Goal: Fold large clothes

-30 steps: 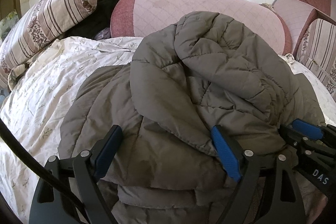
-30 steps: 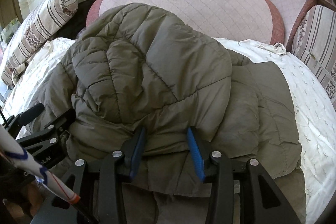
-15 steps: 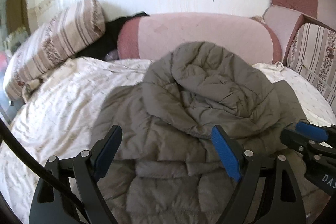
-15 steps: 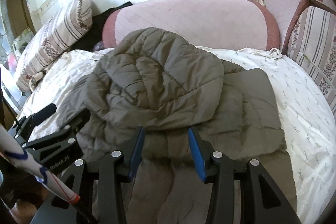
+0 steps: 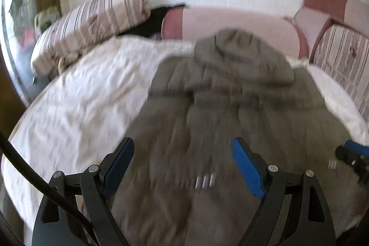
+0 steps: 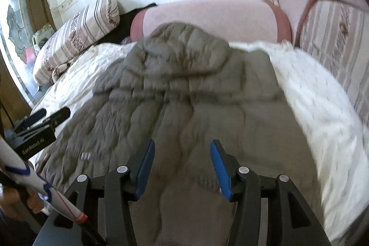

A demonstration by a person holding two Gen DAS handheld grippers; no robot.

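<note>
I am holding both tools above the near half of the jacket (image 5: 230,112), which is lying spread on the white bedsheet (image 5: 87,93) with its hood (image 6: 184,47) folded down over the chest at the end farthest from my tools, up against the pink bolster (image 6: 207,17). The left gripper (image 5: 183,165) is standing wide, its blue pads well apart and nothing between them but the padded cloth far below; I am keeping it spread that way, I judge, so it is ready to take a thick hem or side edge. The right gripper (image 6: 182,167) is opening its jaws at this moment, and no cloth is caught between the pads, so neither tool is gripping anything. From the right camera I am seeing the left tool off to my left over the jacket's edge, and from the left camera the right tool is showing at the far right edge, so the two are hanging side by side, one per half of the garment. The hood folded onto the body suggests the top fold is done; the part just ahead of and beneath both tools is lying flat and unfolded. A striped pillow (image 5: 92,24) is sitting far ahead on the left, clear of the work. Both views are blurred, so the seams near my pads are hard to read.
</note>
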